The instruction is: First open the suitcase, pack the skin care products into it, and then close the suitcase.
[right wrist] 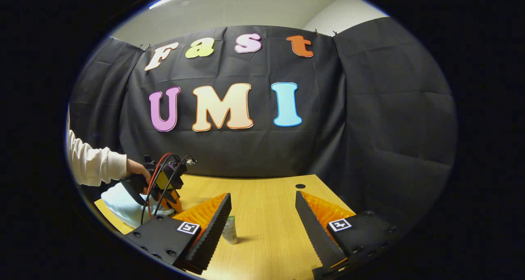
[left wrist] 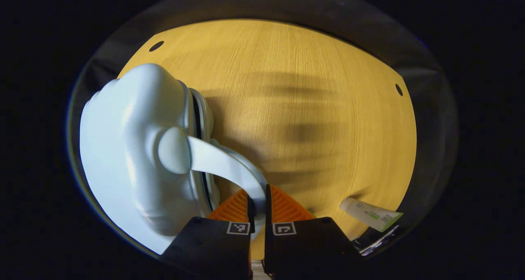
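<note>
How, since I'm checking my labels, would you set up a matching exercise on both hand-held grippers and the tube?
Things:
1. left hand-held gripper
2. right hand-held gripper
3. tube

States:
a. resting on the wooden table
b. open, holding nothing
c. shut on the suitcase handle

Pairs: 1-c, 2-b, 3-a.

I see a light wooden tabletop (left wrist: 303, 87) with fine straight grain and soft blurred shadows across its middle. Two small dark round holes (left wrist: 156, 46) sit near its far corners. Behind the tabletop hangs the booth's black cloth wall (right wrist: 385, 120), creased in folds, with a pale ceiling (right wrist: 254, 5) above it.
</note>
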Demonstrator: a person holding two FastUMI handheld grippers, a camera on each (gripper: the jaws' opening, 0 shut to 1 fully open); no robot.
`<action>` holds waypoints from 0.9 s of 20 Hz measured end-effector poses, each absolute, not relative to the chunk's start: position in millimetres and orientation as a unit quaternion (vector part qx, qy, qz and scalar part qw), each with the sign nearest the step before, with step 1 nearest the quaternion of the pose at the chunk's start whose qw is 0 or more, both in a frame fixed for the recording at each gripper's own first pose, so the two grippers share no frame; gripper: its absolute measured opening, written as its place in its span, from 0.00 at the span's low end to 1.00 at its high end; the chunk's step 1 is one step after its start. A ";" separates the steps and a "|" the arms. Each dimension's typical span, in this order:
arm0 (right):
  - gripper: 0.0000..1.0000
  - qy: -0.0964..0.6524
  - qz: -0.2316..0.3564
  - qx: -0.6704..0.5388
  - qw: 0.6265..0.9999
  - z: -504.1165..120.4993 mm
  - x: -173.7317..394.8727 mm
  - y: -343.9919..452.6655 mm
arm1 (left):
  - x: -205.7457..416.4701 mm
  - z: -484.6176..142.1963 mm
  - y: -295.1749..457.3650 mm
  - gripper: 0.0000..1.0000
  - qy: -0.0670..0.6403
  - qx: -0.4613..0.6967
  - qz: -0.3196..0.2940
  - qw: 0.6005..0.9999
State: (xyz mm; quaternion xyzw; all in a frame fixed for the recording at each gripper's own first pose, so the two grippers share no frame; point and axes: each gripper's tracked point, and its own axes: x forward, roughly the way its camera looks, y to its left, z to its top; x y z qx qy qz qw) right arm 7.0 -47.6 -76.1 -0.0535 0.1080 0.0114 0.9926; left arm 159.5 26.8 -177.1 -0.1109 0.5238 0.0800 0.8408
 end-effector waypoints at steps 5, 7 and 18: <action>0.98 0.106 0.026 -0.051 0.993 -77.6 9.3 -33.4 | 150.2 -151.7 18.2 0.04 0.513 -0.151 0.056 0.843; 0.98 0.108 0.036 -0.045 0.993 -80.8 11.0 -22.9 | 141.4 -136.8 17.0 0.04 0.509 -0.151 0.045 0.846; 0.98 0.111 0.097 -0.030 0.989 -92.9 15.0 48.9 | 85.5 -31.6 50.6 0.04 0.436 -0.191 -0.003 0.880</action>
